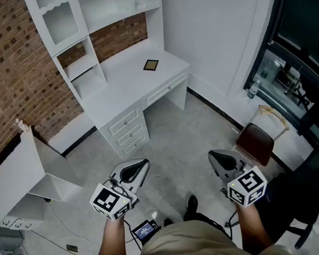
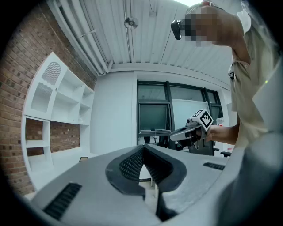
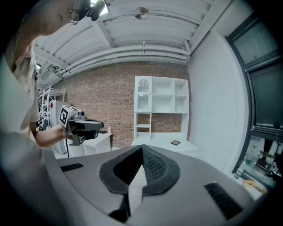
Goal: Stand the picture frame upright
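White desk w/ hutch on top stands against brick wall; hutch cubbies are open-fronted, brick showing through the lower ones, one upper-left door w/ arched panel; stack of three drawers under desk's left part, one more under the right end, all pushed in; frame lies flat on the desktop toward its right end, not in any cubby, well apart from both grippers; left gripper & right gripper are held low near the person's body, tips toward desk, w/ a stretch of floor between them and it; both have fingers pressed together, nothing between them; brown chair sits just right of right gripper, between it and the windows; bottle stands near window base; white cabinet at far left by the brick; small screen device w/ cables on floor by a shoe; grey floor; plain white wall right of desk; ribbed white ceiling w/ pipes overhead.
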The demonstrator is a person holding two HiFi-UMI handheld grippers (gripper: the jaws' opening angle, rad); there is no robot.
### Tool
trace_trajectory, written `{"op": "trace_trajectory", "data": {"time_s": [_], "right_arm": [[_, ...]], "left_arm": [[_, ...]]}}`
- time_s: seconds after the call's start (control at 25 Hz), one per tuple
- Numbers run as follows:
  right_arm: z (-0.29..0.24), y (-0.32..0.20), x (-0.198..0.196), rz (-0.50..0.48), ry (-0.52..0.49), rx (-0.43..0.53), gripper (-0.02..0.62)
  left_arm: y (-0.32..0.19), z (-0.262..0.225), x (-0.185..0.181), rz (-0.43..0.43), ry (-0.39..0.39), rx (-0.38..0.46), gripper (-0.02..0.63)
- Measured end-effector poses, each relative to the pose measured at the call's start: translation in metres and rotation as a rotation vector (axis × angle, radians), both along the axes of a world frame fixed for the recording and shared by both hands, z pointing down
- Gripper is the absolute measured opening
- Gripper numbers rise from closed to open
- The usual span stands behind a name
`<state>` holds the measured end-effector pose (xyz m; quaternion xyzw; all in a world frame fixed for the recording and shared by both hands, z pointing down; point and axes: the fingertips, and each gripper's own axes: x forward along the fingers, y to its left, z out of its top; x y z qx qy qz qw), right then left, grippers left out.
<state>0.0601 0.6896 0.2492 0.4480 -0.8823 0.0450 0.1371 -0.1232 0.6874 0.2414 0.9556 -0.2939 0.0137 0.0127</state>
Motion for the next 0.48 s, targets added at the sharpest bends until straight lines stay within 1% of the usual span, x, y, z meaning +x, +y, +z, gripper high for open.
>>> {"op": "trace_trajectory", "data": {"time_s": [0.28,0.48], "right_arm": [[0.002,0.005,0.0,0.01,0.003,-0.003,0.003],[0.003,-0.008,0.004,0.003,-0.006,-0.009,0.003]], "left_arm": [[0.004,0.001,0.0,0.007,0.006,0.005,0.008],[-0.007,0.002,0.005,0.001,-0.002,-0.003,0.008]]}}
